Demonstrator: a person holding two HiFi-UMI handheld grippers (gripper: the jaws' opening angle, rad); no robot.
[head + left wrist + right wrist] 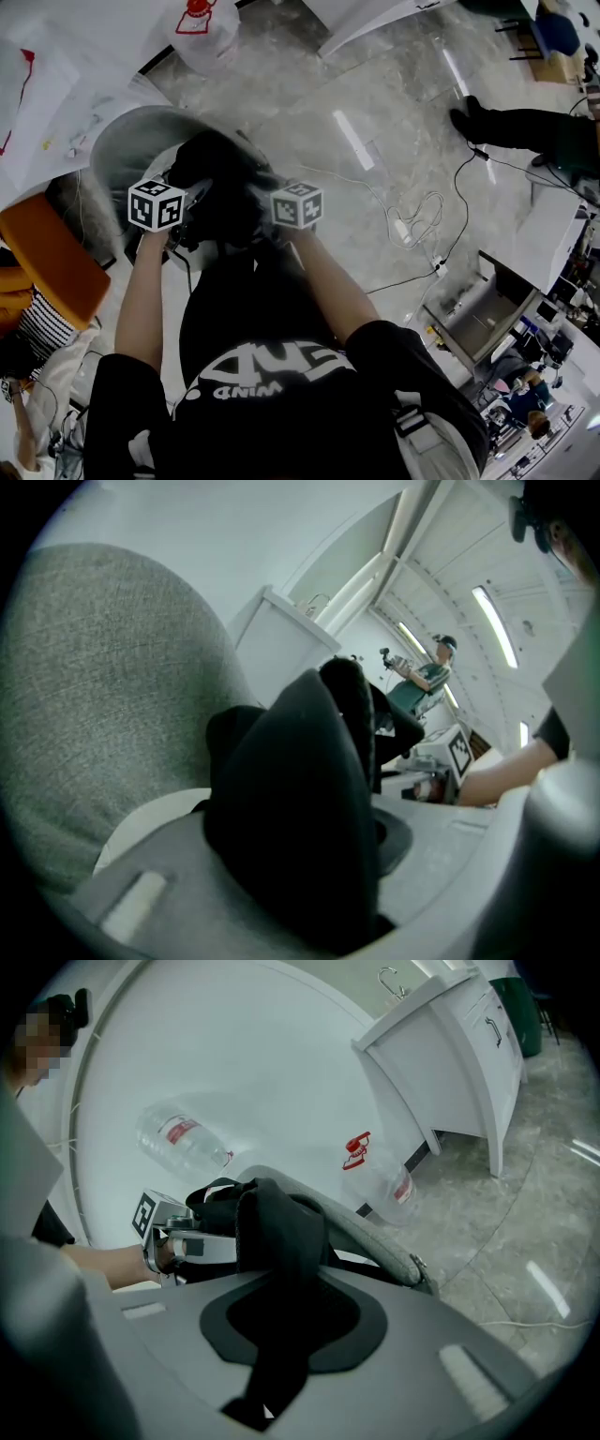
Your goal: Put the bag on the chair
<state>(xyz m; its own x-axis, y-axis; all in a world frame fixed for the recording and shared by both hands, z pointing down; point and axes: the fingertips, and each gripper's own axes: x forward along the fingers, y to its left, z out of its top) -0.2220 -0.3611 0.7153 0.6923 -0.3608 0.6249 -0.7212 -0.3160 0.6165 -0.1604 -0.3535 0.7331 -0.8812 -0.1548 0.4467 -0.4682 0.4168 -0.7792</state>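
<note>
A grey marbled floor (394,84) runs under everything, with a white round table (234,1072) and a white cabinet (459,1063) beside it. The grey chair (122,141) stands just by the table. The black bag (220,178) is bunched over its seat, against the fabric backrest; whether it rests there I cannot tell. The left gripper (309,874) and right gripper (291,1326) each have their jaws clenched on the bag's cloth. A white cable (412,225) trails across the floor, and two clear bottles (183,1143) lie on the table.

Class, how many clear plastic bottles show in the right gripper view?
2: one bottle lies on the white table; a second bottle is near its edge. Others may be hidden.
</note>
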